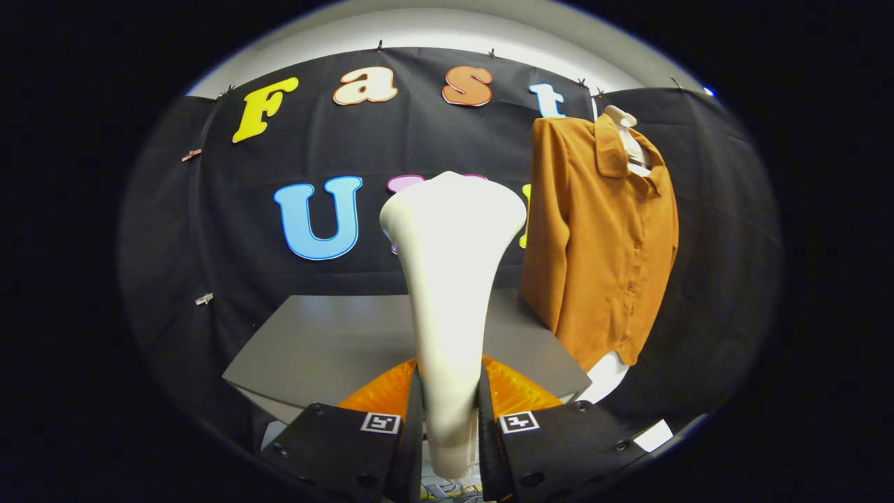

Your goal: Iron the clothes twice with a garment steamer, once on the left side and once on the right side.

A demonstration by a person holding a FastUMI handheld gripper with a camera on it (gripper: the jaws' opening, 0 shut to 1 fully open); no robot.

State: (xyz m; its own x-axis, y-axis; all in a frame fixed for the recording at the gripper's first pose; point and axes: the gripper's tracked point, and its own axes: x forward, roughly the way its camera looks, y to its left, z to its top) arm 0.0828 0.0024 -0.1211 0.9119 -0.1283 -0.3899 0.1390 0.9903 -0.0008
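My gripper clamps the rigid, top-heavy steamer by its narrow handle; the soft shirt hangs unpressed beyond.

We see a garment steamer that is plain cream-white all over, held upright between the fingers of our gripper, each of which carries a small black-and-white square marker. To its right hangs a shirt in a solid burnt orange with matching orange buttons, on a white hanger. The counter beneath is a flat, unpatterned grey, and the cloth wall behind everything is black.
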